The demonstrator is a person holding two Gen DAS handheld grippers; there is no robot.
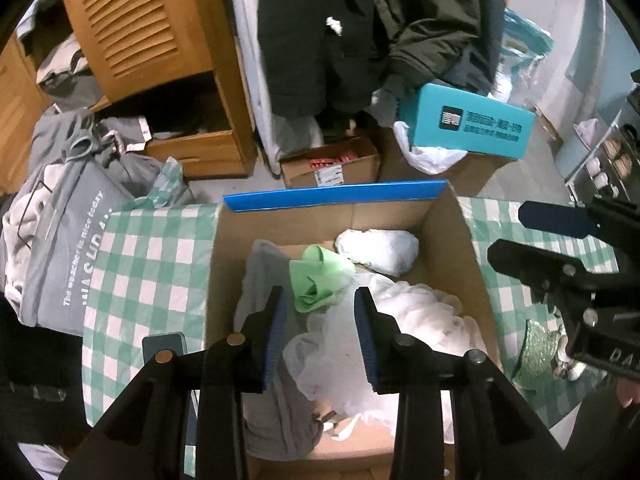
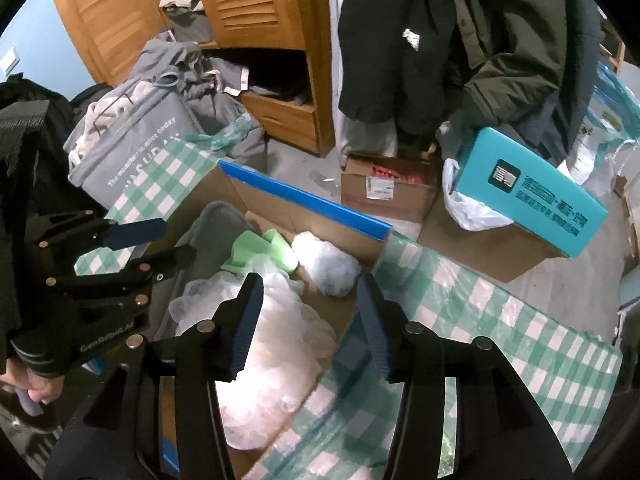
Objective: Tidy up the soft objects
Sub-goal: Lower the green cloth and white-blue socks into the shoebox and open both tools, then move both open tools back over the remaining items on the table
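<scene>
An open cardboard box point(image 1: 452, 248) point(image 2: 280, 208) with a blue-taped flap stands on a green-and-white checked tablecloth point(image 1: 148, 264) point(image 2: 480, 320). Inside lie a grey cloth point(image 1: 260, 280) point(image 2: 216, 232), a green cloth point(image 1: 320, 280) point(image 2: 260, 248), a white bundle point(image 1: 380, 250) point(image 2: 328, 266) and a white puffy mass in clear plastic point(image 1: 420, 320) point(image 2: 280, 340). My left gripper point(image 1: 320, 332) point(image 2: 178, 240) hovers open over the grey cloth and the plastic, pressing nothing. My right gripper point(image 2: 310, 320) point(image 1: 510, 236) is open above the box's right rim, empty.
On the floor behind are a teal box point(image 1: 468, 126) on a carton, a small carton point(image 1: 332, 164) with red items, a grey bag of clothes point(image 1: 68, 240) and a wooden wardrobe point(image 1: 140, 20). Dark coats point(image 1: 340, 20) hang beyond. A green glittery item point(image 1: 536, 352) lies on the table.
</scene>
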